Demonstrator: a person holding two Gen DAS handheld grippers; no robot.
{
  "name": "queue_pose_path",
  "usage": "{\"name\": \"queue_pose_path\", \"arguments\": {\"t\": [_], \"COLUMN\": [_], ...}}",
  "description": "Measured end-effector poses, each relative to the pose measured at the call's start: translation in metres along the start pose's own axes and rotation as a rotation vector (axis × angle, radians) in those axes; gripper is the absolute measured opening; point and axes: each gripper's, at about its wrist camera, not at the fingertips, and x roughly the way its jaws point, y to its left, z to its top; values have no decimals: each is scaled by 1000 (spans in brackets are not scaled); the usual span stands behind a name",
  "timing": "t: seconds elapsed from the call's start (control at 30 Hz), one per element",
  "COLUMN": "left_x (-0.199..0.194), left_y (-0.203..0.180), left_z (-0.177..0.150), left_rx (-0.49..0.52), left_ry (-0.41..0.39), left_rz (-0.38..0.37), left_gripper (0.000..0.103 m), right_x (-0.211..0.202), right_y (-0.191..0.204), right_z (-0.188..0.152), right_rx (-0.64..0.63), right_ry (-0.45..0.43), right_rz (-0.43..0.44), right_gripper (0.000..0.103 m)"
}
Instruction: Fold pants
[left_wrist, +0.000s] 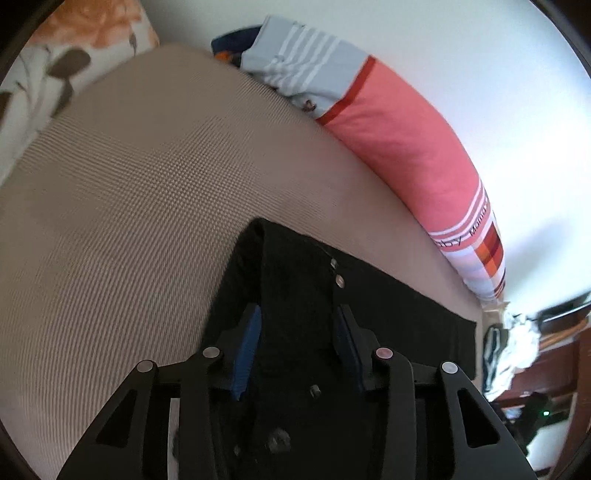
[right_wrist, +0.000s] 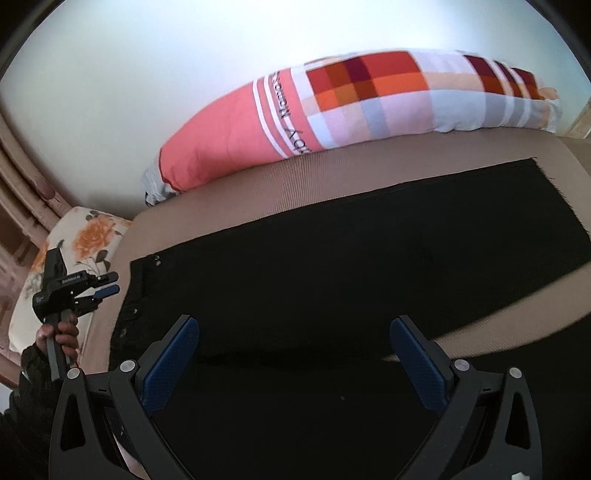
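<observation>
Black pants (right_wrist: 332, 266) lie flat across the tan bed cover (right_wrist: 369, 170), waistband with metal buttons at the left, legs running right. My right gripper (right_wrist: 295, 332) is open, its blue pads above the near edge of the pants, holding nothing. In the left wrist view my left gripper (left_wrist: 297, 314) hovers open over the waistband end of the pants (left_wrist: 295, 266), near the buttons. The left gripper also shows in the right wrist view (right_wrist: 107, 286), held by a hand just left of the waistband, jaws apart.
A long pink and checked bolster (right_wrist: 332, 110) lies along the white wall behind the pants. A floral pillow (right_wrist: 85, 236) sits at the left end of the bed. Folded striped clothes (left_wrist: 295, 70) lie at the far end. Furniture and clutter stand beyond the bed's edge (left_wrist: 517, 350).
</observation>
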Motion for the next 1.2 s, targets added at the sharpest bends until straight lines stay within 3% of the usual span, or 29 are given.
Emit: {"name": "queue_pose_path", "arguments": {"t": [0.2, 0.6, 0.87, 0.9, 1.0, 1.2], "left_x": [22, 55, 63, 64, 55, 3], "left_y": [18, 1, -8, -14, -32, -61], "left_z": [20, 35, 45, 42, 34, 17], "left_rx": [-20, 35, -4, 18, 89, 180], "left_ry": [52, 124, 52, 41, -1, -81], "left_rz": [-47, -140, -174, -154, -118, -195], "left_gripper": [37, 36, 32, 21, 11, 10], "right_x": [36, 94, 139, 144, 162, 186], "right_y": [9, 30, 62, 65, 77, 106], "right_z": [15, 47, 91, 95, 103, 115], "right_rx": [3, -85, -393, -421, -528, -754], "right_ry": [55, 106, 208, 219, 284, 419], "right_rz": [-6, 44, 207, 218, 244, 369], "right_gripper": [103, 103, 103, 103, 103, 101]}}
